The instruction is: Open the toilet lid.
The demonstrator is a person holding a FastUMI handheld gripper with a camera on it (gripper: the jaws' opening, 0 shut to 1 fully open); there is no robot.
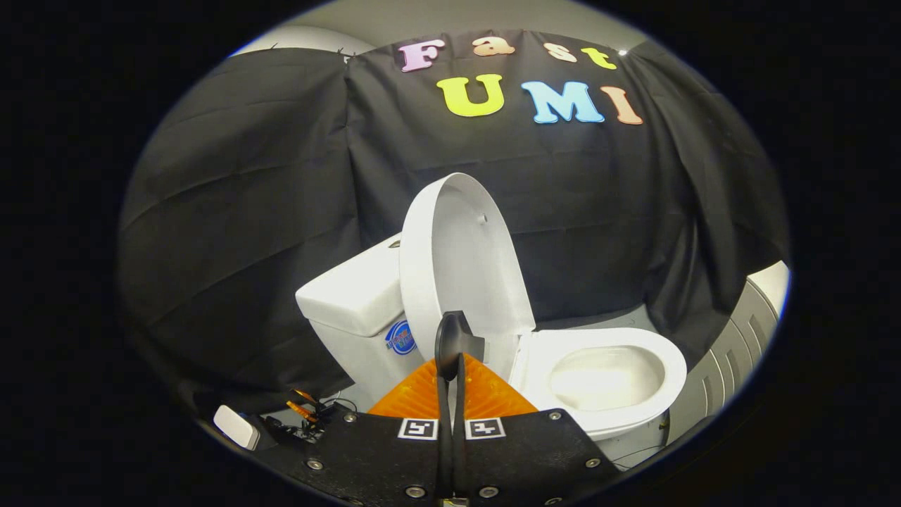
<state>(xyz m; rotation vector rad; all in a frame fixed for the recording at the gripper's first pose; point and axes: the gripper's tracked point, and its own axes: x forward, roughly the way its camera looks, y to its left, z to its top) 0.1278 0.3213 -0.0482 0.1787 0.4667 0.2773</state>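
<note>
A white toilet (pixel 605 380) stands ahead and to the right of my fingers. Its lid (pixel 457 260) is raised upright, leaning back toward the white tank (pixel 355 299). The seat ring and bowl lie uncovered beyond the fingers to the right. My gripper (pixel 450 359) is shut, the two fingers pressed together with nothing between them. Their tips sit in front of the lid's lower edge, and whether they touch it I cannot tell.
Black cloth walls close the booth behind and to the left of the toilet. A small white box (pixel 236 426) and some cables (pixel 310 412) lie on the floor left of the tank. A white ribbed panel (pixel 739 338) stands at the right.
</note>
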